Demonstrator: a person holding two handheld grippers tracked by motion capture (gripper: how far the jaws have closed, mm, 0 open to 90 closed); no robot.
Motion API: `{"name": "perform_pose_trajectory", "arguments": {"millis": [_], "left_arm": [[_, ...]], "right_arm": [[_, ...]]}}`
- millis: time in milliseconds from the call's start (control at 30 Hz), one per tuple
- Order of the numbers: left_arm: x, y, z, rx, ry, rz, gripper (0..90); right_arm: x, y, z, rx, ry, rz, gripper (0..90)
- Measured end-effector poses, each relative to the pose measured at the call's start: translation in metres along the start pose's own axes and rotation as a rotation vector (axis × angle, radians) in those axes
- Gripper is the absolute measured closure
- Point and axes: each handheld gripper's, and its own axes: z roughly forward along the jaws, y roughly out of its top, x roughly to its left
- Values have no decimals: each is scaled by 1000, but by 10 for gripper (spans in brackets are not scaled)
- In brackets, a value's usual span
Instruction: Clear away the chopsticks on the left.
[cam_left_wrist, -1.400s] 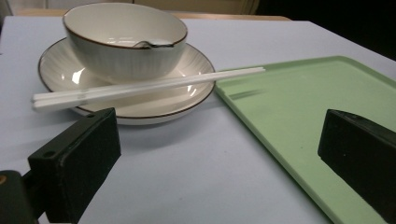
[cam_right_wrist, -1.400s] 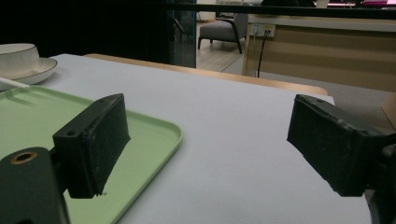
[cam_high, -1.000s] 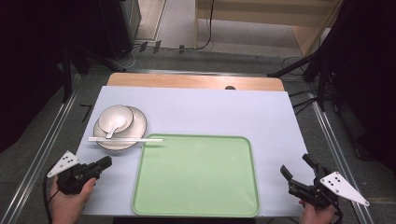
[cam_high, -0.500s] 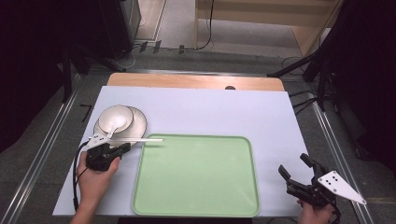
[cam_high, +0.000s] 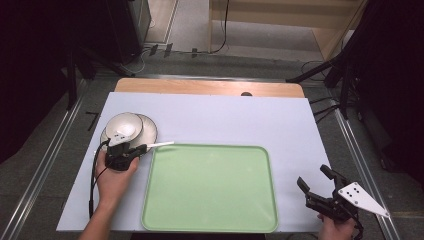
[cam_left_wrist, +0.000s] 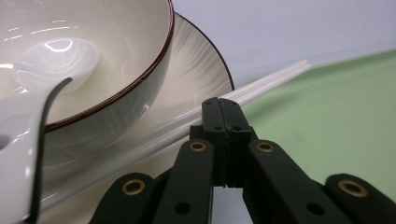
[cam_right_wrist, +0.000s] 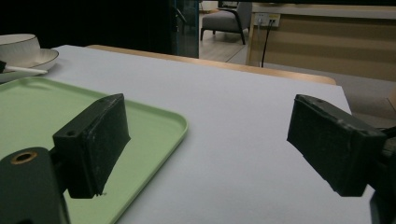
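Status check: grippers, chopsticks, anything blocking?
Left gripper shut, at the chopsticks on the plate. Right gripper open, empty. Bowl beside the chopsticks.

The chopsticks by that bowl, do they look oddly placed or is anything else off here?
Slightly. The white chopsticks lie across the plate's rim, their tips poking over the green tray's edge rather than lying flat on the table. The left gripper, jaws shut, sits right at them. Nothing looks spilled or broken.

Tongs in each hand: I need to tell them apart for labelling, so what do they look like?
Both are black linkage tools with brass-coloured rivets and flat black jaws. The right tongs carry a grey three-cornered plate with black dots. The left tongs trail a black cable. Both forearms are bare.
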Motion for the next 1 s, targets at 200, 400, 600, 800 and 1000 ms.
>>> {"name": "perform_pose_trajectory", "arguments": {"millis": [200, 400, 600, 800, 1000], "left_arm": [[-6, 8, 13, 24, 52, 22, 900], [-9, 13, 22, 29, 89, 14, 900], [-14, 18, 32, 56, 165, 48, 900], [-9, 17, 15, 44, 73, 6, 797], [0, 5, -18, 25, -12, 24, 751]], "right_arm": [[1, -1, 1, 9, 4, -6, 130], [1, -2, 0, 16, -1, -2, 130], [2, -3, 2, 37, -9, 2, 131], [3, -2, 4, 43, -11, -8, 130], [3, -2, 7, 54, -12, -10, 131]]}}
